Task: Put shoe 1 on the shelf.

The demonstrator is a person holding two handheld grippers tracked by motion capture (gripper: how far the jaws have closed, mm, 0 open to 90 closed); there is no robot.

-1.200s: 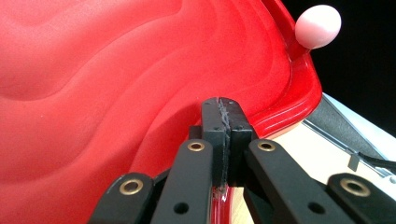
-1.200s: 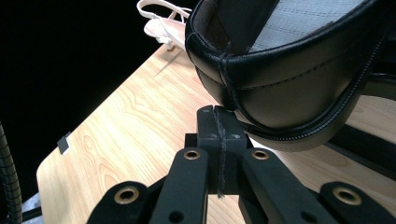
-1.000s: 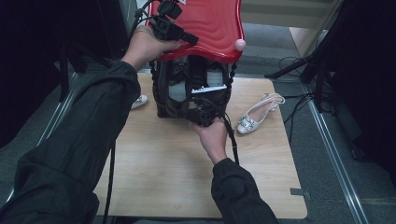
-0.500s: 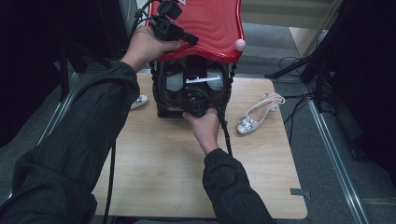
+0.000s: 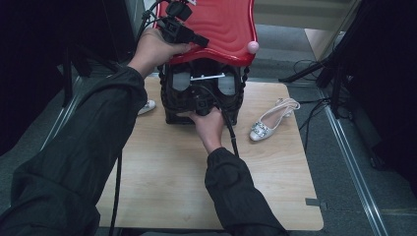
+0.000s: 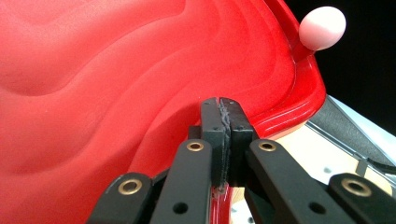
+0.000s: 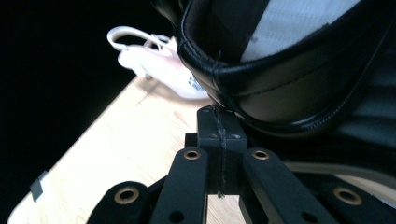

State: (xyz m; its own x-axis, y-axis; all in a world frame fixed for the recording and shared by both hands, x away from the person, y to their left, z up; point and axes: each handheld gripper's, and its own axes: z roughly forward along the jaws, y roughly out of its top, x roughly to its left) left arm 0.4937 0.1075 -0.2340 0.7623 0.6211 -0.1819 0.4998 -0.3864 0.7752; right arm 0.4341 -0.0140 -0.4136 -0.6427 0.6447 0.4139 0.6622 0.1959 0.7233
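A wooden worktop (image 5: pixel 162 172) carries a black case (image 5: pixel 201 96) whose red lid (image 5: pixel 216 29) stands raised. The left gripper (image 6: pixel 219 105), jaws closed with nothing between them, rests against the lid. The right gripper (image 7: pixel 218 114), also closed and empty, sits at the case's front rim. A white shoe (image 5: pixel 270 120) lies just beside the case.

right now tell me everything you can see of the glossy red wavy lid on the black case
The glossy red wavy lid looks like moulded plastic, with rippled relief and a raised rim. It stands swung up and open above the black case at the table's far side. A pale pink round knob sits at its right corner. The left gripper, jaws shut, rests at its near edge; whether it pinches the rim I cannot tell.
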